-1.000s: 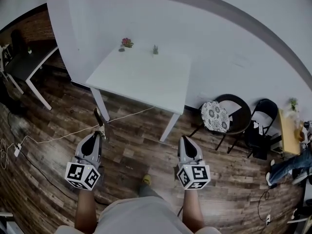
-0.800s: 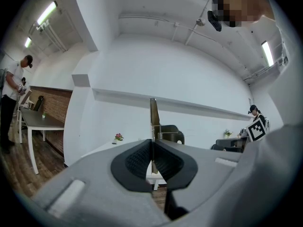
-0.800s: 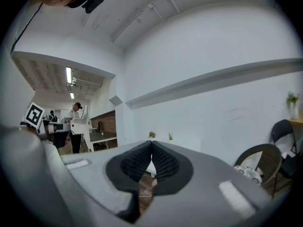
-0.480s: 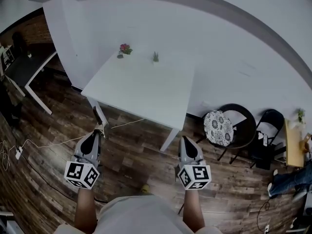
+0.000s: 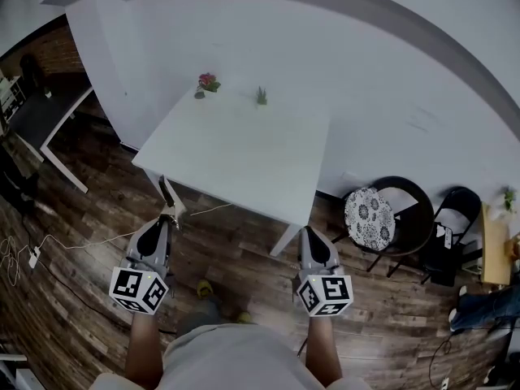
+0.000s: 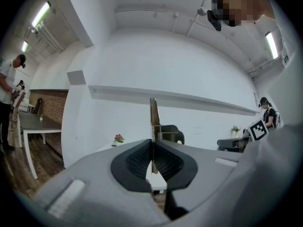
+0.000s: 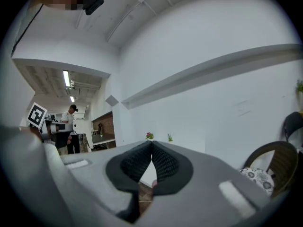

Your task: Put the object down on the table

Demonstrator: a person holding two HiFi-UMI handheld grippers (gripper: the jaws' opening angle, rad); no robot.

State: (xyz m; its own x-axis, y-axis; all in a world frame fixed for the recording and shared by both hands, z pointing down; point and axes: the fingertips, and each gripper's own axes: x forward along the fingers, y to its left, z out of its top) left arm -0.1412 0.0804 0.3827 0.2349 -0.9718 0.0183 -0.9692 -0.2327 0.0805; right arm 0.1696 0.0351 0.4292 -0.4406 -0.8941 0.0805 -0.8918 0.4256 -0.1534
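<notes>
My left gripper (image 5: 168,220) is shut on a thin flat tool (image 5: 166,195) with a dark blade and a brass-coloured base. The tool sticks up and forward, just short of the near left corner of the white table (image 5: 244,149). In the left gripper view the tool (image 6: 154,119) shows edge-on, pinched upright between the black pads (image 6: 137,160), with the table (image 6: 158,181) small behind it. My right gripper (image 5: 309,232) is shut with nothing in it, over the wooden floor before the table's near right leg. Its pads (image 7: 163,162) meet with no gap.
Two small potted plants (image 5: 208,81) (image 5: 261,96) stand at the table's far edge by the white wall. A round patterned chair (image 5: 370,218) and a black folding chair (image 5: 451,218) stand to the right. A cable (image 5: 89,240) crosses the floor at left, near a dark desk (image 5: 49,112). A person (image 6: 7,103) stands far left.
The table has come nearer and larger in the head view. Both grippers keep their pose, the left still shut on the tool, whose tip now reaches the table's near left corner.
</notes>
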